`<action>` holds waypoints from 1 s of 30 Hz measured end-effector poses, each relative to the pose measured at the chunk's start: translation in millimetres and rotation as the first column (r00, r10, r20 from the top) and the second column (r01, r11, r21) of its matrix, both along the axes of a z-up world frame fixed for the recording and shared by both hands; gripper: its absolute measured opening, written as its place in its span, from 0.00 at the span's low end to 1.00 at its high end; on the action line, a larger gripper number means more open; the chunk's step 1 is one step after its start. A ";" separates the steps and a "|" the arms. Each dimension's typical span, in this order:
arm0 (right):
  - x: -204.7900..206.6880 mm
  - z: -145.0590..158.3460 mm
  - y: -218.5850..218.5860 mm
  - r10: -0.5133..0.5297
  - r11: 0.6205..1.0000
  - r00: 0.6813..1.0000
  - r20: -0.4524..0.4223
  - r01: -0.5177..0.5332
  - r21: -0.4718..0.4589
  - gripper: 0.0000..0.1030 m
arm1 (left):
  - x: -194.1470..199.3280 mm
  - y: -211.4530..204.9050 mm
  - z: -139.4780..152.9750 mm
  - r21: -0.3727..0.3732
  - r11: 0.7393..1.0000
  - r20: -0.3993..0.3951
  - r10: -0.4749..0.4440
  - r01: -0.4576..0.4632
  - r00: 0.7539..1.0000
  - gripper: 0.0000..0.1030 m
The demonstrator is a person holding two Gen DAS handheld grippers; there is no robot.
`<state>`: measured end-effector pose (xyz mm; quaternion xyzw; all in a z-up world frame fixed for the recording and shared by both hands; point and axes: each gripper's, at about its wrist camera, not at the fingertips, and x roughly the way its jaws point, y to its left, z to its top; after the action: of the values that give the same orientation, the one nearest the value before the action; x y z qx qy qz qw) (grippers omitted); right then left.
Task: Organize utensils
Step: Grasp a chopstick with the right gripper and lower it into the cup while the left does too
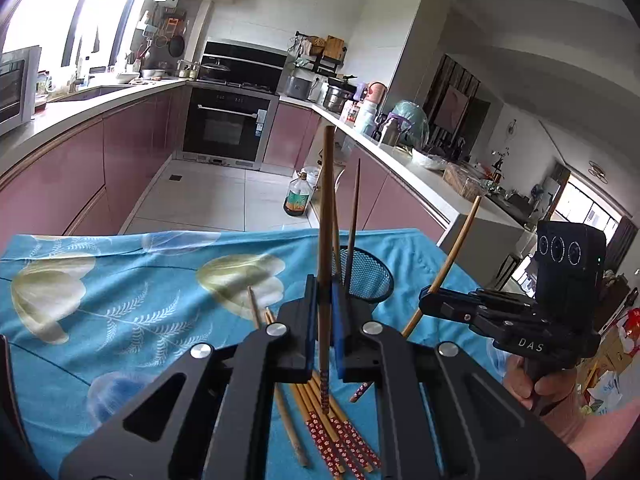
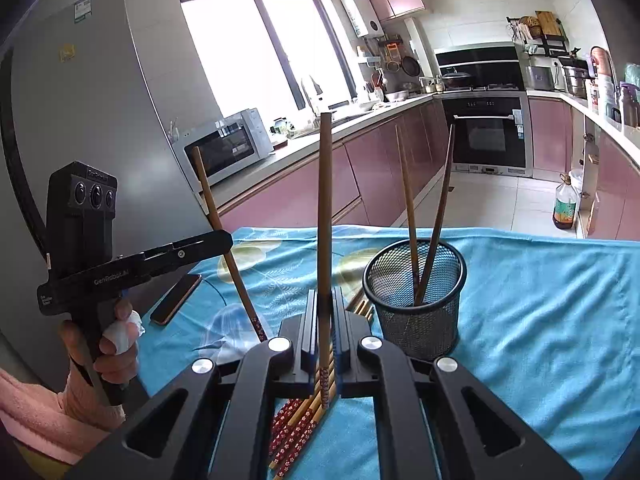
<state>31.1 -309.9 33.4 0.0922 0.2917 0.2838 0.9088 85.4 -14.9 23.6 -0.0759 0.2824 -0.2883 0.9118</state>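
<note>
My left gripper (image 1: 324, 312) is shut on a wooden chopstick (image 1: 326, 216) and holds it upright above the table; it also shows in the right wrist view (image 2: 224, 240). My right gripper (image 2: 324, 316) is shut on another upright chopstick (image 2: 325, 208); it shows at the right of the left wrist view (image 1: 426, 298). A black mesh cup (image 2: 416, 300) stands on the blue cloth (image 2: 540, 300) with two chopsticks (image 2: 436, 220) in it, just right of my right gripper. Several chopsticks with red patterned ends (image 1: 340, 436) lie flat below both grippers.
A phone (image 2: 176, 300) lies on the cloth at its left edge. Beyond the table are pink kitchen cabinets (image 1: 132, 152), an oven (image 1: 228, 124) and an oil bottle (image 1: 298, 196) on the floor.
</note>
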 end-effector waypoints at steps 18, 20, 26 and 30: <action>19.3 62.9 -31.6 -0.102 0.994 0.982 0.161 0.106 -0.017 0.05 | 47.2 -42.1 53.8 -0.050 0.998 0.107 -0.019 0.024 0.994 0.07; 24.1 65.5 -34.4 -0.110 0.993 0.979 0.171 0.115 -0.020 0.05 | 51.6 -47.6 57.3 -0.049 0.998 0.117 -0.021 0.027 0.993 0.07; 38.5 63.1 -35.1 -0.134 0.988 0.975 0.175 0.144 -0.047 0.05 | 64.6 -65.7 56.4 -0.007 1.000 0.135 -0.014 0.016 0.991 0.07; 50.8 52.0 -32.1 -0.136 0.987 0.981 0.140 0.146 -0.068 0.05 | 77.3 -75.4 42.4 0.028 0.999 0.108 -0.019 0.016 0.994 0.07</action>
<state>81.9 -341.9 85.4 0.0576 0.2331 0.2127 0.9472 162.7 -90.4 66.0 -0.0454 0.2371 -0.2962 0.9241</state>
